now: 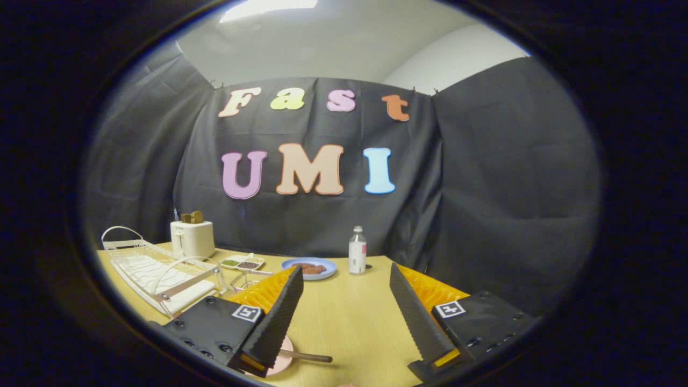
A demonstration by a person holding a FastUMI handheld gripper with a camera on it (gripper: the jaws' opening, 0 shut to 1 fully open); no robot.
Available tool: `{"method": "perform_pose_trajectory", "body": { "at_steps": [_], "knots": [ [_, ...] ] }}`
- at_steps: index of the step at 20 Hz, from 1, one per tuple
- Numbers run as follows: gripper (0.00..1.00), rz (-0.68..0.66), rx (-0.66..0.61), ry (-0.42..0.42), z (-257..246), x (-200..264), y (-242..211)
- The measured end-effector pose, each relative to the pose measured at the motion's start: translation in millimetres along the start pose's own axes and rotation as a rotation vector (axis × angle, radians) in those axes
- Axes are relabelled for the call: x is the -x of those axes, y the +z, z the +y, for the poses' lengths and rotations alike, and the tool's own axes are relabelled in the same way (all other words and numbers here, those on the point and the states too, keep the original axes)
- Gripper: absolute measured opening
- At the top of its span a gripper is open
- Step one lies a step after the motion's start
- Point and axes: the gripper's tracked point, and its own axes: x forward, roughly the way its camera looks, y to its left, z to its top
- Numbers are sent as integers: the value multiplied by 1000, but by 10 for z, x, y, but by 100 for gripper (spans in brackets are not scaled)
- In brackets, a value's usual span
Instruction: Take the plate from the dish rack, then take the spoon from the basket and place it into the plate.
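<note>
Gripper (344,317) wide open, nothing between fingers, held over near edge of tabletop (344,317). Pink plate (286,359) flat at near edge, mostly hidden behind left finger. Spoon (307,356) lies on plate, handle sticking out toward gap between fingers. White dish rack (161,271) along left edge. Farther: small tray (243,263), blue dish (309,267) with food, bottle (357,250). Toaster (192,238) at far left corner.
</note>
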Motion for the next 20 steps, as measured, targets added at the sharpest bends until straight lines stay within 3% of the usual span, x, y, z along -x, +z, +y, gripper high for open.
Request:
{"method": "perform_pose_trajectory", "body": {
  "at_steps": [8, 20],
  "knots": [
    [100, -11, -23, 29, 53, 202, 232],
    [100, 8, -65, 35, -22, 219, 208]
  ]
}}
